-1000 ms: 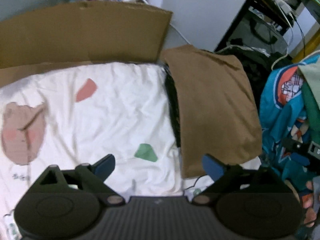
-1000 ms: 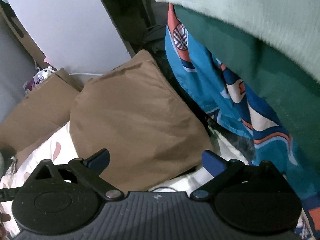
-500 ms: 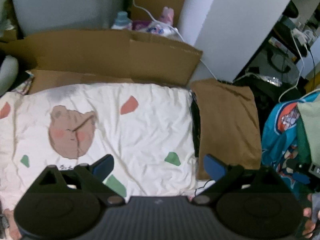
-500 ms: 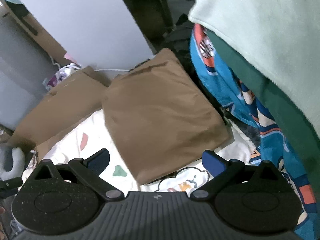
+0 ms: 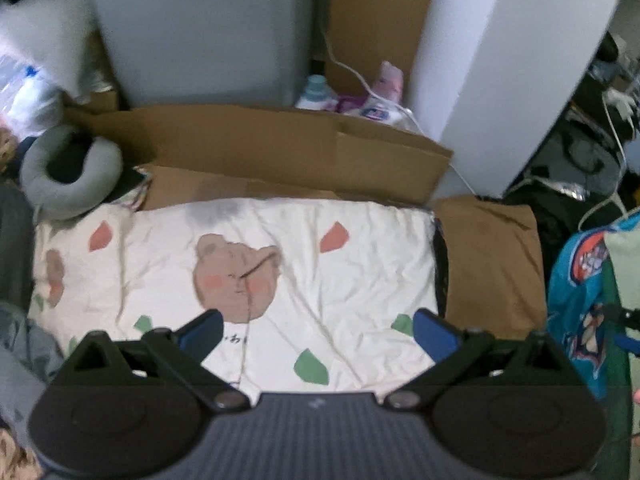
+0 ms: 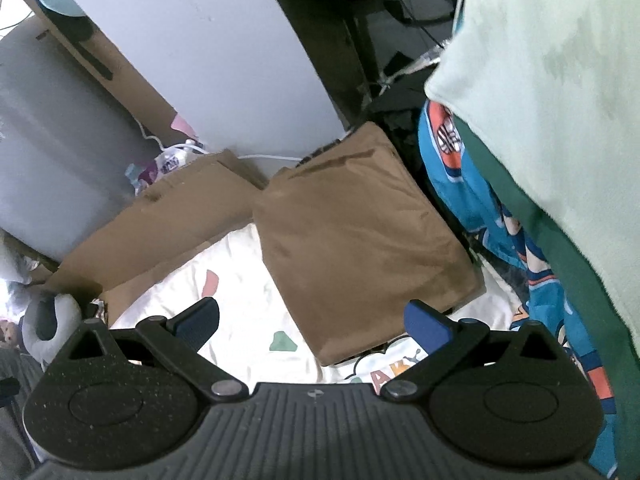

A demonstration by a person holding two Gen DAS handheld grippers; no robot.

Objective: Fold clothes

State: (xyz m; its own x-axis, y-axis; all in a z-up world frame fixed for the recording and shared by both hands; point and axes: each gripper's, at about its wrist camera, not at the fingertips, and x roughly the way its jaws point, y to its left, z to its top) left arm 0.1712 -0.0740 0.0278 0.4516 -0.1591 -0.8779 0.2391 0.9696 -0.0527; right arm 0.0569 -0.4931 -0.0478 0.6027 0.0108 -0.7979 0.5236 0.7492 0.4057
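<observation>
Both the left gripper (image 5: 316,330) and the right gripper (image 6: 312,320) hang with jaws spread wide and empty above the white bear-print sheet (image 5: 280,264). The folded brown garment (image 6: 360,240) lies at the sheet's right edge, touching it. A flattened cardboard box (image 5: 280,148) lines the far edge, a grey neck pillow (image 5: 68,176) sits at the far-left corner, and a teal printed garment (image 6: 500,232) hangs just right of the brown one.

Folded garment (image 5: 494,264) lies right of sheet (image 5: 280,280), cardboard (image 5: 280,148) behind.

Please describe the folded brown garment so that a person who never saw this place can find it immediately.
Start from the white bedsheet printed with bears and coloured patches. At its right edge, in front of the tall white panel, lies the folded brown garment. It is plain brown and folded flat, unlike the bright blue printed garment in the loose pile to its right.
</observation>
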